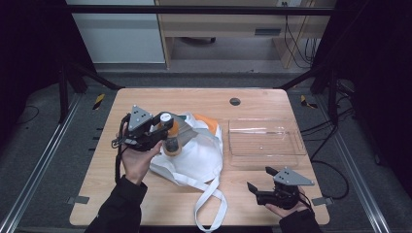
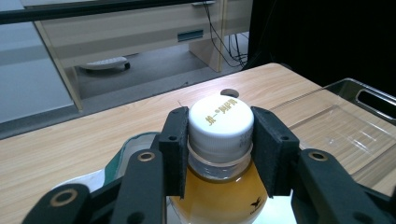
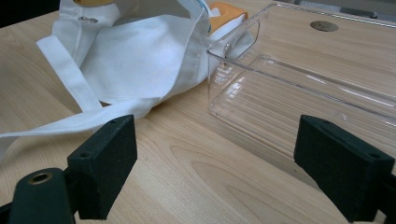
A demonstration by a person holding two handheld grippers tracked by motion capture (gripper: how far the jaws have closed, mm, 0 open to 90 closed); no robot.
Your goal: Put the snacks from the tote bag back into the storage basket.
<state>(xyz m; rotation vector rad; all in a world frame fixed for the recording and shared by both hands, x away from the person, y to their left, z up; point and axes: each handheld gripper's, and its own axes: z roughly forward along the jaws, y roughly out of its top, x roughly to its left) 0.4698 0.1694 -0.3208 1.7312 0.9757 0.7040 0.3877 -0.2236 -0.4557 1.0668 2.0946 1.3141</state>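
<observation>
At the nine o'clock side of the wooden table [image 1: 145, 204], the left gripper [image 1: 164, 127] is held in the person's left hand [image 1: 138, 160] above a white cloth bag [image 1: 194, 155]. Its jaws are pinched on the neck and white cap [image 2: 220, 122] of a bottle [image 2: 219, 196] of amber liquid. In the left gripper view, the two black pads [image 2: 175, 149] are seen pressed against either side of the cap, with yellow lettering visible on its top. The bottle is held upright, directly over the open mouth of the bag.

The bag is recorded at the centre of the table, lying flat with its white strap [image 1: 209, 204] trailed toward six o'clock. An orange item [image 1: 206, 120] is seen partly at the bag's twelve o'clock edge; its nature cannot be told.

At three o'clock from the bag, a clear plastic tray [image 1: 291, 153] is set, just beside the cloth and seemingly touching it in the right gripper view. A round dark grommet [image 1: 235, 101] is noted in the tabletop at twelve o'clock of the tray.

At the five o'clock corner of the table, the right gripper [image 1: 257, 180] is held low in the person's right hand [image 1: 286, 208]. Its jaws are spread wide, with nothing between them, and are pointed toward the gap where bag and tray meet.
</observation>
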